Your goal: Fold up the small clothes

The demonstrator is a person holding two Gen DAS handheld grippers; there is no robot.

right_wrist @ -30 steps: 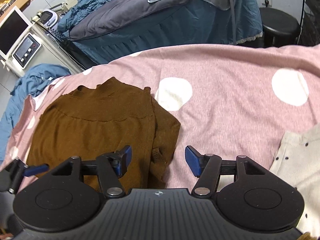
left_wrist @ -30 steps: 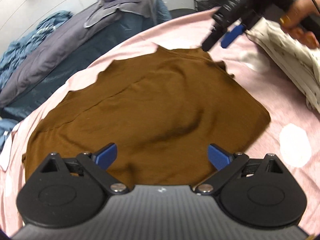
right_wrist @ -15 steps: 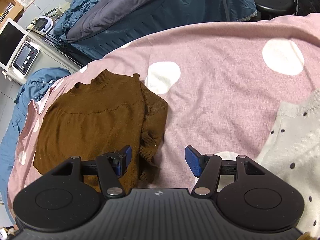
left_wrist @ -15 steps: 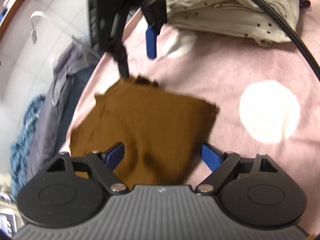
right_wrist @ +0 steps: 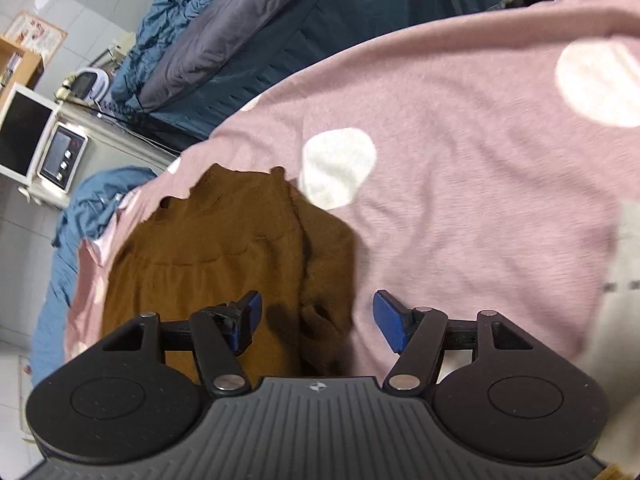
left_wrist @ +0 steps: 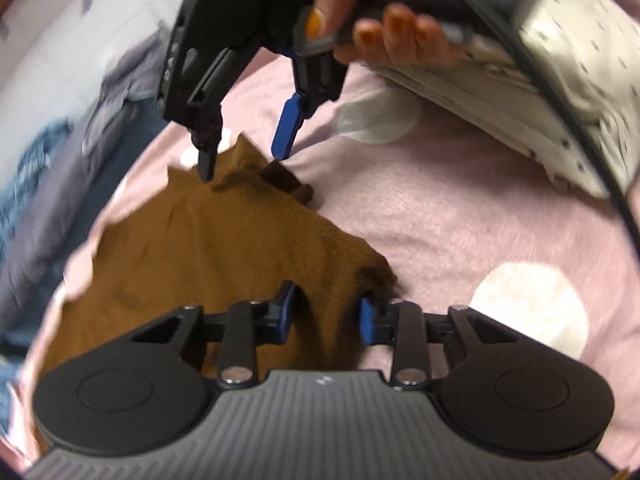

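I am working over a brown knitted top (left_wrist: 224, 248), lying flat on a pink bedcover with large white dots (left_wrist: 460, 224), toward the cover's left side in the right wrist view. It is already partly folded, with a doubled band of knit along its right edge.

My left gripper (left_wrist: 326, 314) has just been closing, and a raised ridge of the brown fabric stands between its blue pads (left_wrist: 366, 318). Whether the pads already press the cloth I cannot tell; the gap looks narrow but not shut. My right gripper (right_wrist: 316, 322) is spread wide, with nothing pinched, hanging over the folded right edge of the top. In the left wrist view it shows at the far end of the garment, with a person's hand (left_wrist: 384, 32) on its handle.

I judge the knit to be light, soft and limp. It will sag and stretch if lifted by one point, and loose layers may slide apart. So I would take hold at corners or along the doubled edge, catching all layers, one gripper at each end.

A cream dotted garment (left_wrist: 560, 64) lies at the far right. I read no brand, label or writing on either garment; a wall poster in the right wrist view is too blurred.
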